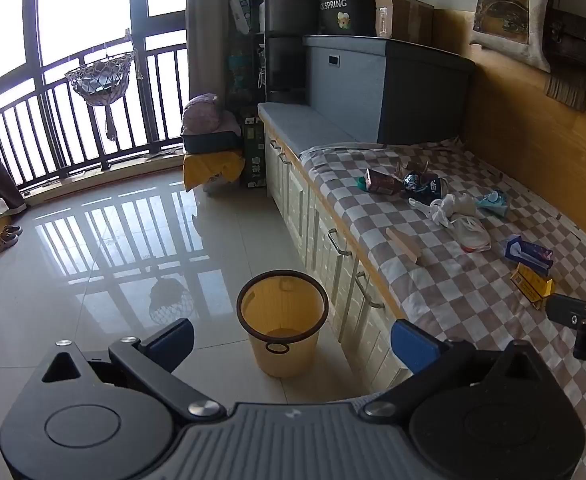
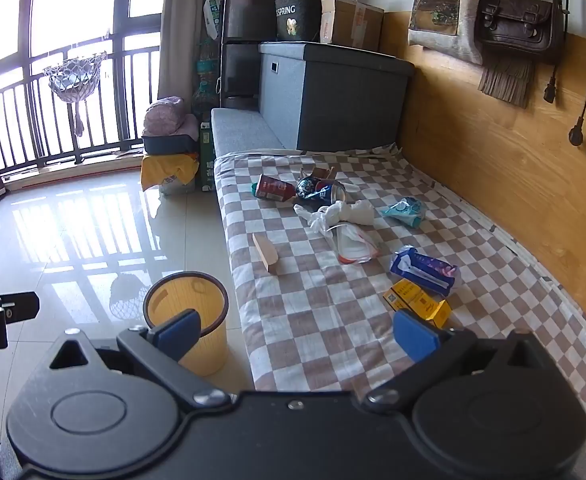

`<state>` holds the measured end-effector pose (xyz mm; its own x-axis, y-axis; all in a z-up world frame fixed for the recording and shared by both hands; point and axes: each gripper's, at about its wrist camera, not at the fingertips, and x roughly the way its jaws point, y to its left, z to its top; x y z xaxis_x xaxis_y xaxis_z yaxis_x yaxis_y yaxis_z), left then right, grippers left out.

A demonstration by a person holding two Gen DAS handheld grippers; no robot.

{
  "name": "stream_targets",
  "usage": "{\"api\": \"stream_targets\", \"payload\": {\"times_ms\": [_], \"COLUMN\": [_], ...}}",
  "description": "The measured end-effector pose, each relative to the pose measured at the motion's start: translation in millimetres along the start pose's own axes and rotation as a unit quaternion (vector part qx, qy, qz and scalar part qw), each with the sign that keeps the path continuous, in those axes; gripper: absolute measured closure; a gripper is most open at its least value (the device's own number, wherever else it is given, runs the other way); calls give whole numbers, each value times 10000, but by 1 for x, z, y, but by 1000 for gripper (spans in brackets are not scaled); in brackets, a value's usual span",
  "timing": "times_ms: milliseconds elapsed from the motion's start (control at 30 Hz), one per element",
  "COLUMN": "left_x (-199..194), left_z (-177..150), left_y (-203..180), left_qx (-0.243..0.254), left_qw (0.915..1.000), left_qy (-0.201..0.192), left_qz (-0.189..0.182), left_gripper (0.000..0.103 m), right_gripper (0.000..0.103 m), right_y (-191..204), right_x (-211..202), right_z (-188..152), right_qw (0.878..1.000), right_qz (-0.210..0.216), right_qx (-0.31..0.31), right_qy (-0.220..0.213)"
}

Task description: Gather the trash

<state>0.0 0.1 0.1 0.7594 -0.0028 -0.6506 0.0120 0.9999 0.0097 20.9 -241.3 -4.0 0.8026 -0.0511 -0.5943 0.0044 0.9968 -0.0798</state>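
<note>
Brown-and-white checked cloth (image 2: 333, 320), yellow bin (image 1: 282, 328) with dark rim, yellow box (image 2: 419, 302).

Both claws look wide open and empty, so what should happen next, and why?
Probably ease the right gripper forward onto the yellow cardboard box, the nearest litter on the checked blanket. Its jaws are open and empty, and the yellow plastic wastebasket stands empty on the floor beside the bed.

A tall window with a dark railing (image 1: 73, 120) is seen beyond a glossy tiled floor (image 1: 93, 248). A netted basket (image 2: 75, 78) is hung from the railing. A grey storage box (image 2: 333, 96) is set beside a wooden wall panel (image 2: 513, 168), where a brown shoulder bag (image 2: 517, 24) is hung.
</note>
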Motion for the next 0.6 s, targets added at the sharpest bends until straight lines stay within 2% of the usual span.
{"api": "stream_targets", "payload": {"times_ms": [600], "left_x": [0], "left_z": [0], "left_y": [0], "left_qx": [15], "left_qw": [10000], "left_qy": [-1], "left_qz": [15], "left_gripper": [0], "right_gripper": [0], "right_y": [0], "right_x": [0], "right_z": [0], "right_qw": [10000], "right_qz": [-6], "right_qx": [-2], "right_qy": [-3]}}
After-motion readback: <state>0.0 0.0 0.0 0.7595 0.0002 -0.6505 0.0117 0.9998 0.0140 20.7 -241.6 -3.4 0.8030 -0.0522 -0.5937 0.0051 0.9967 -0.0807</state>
